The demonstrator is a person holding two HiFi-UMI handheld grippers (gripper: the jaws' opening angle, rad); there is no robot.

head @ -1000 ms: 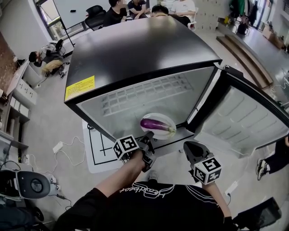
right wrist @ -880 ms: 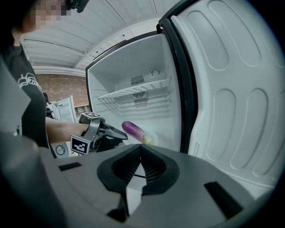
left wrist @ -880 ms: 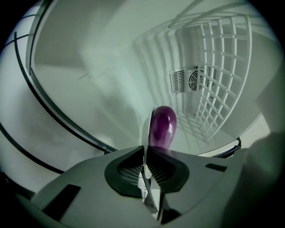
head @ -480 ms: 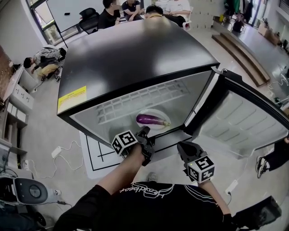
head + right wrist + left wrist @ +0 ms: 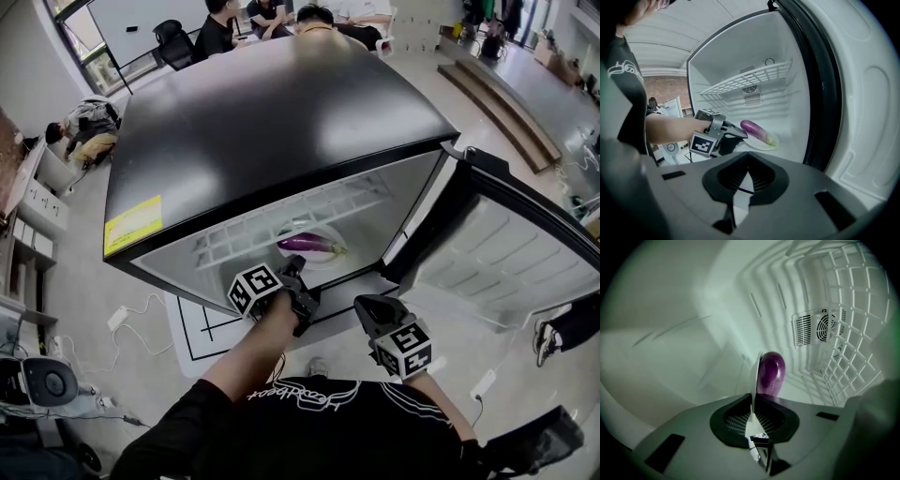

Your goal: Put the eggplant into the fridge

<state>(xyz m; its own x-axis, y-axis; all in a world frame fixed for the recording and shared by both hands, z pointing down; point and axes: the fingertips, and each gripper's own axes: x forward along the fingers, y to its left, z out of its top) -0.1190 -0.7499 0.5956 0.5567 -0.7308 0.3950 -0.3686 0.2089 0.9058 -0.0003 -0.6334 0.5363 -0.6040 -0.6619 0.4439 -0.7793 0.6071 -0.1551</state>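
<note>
A purple eggplant [image 5: 305, 243] lies on a white plate [image 5: 325, 256] inside the open fridge [image 5: 281, 112], under the wire shelf [image 5: 281, 216]. My left gripper [image 5: 296, 274] is shut on the plate's near rim, at the fridge's opening. In the left gripper view the rim [image 5: 753, 380] stands edge-on between the jaws, with the eggplant [image 5: 771, 373] just beyond. The right gripper view shows the eggplant [image 5: 753, 128], the plate [image 5: 764, 142] and the left gripper [image 5: 737, 134] low in the fridge. My right gripper [image 5: 364, 307] is shut and empty, outside the fridge, to the right of the left one.
The fridge door [image 5: 511, 253] stands open to the right. A fan vent [image 5: 818, 326] sits in the back wall. A white mat [image 5: 202, 323] lies on the floor at the fridge's foot. Several people [image 5: 281, 14] sit behind the fridge, and another person [image 5: 80, 127] sits on the floor at the left.
My left gripper has carried the plate with the eggplant deeper into the fridge, under the wire shelf. The right gripper has drifted left and closer to the fridge opening.
</note>
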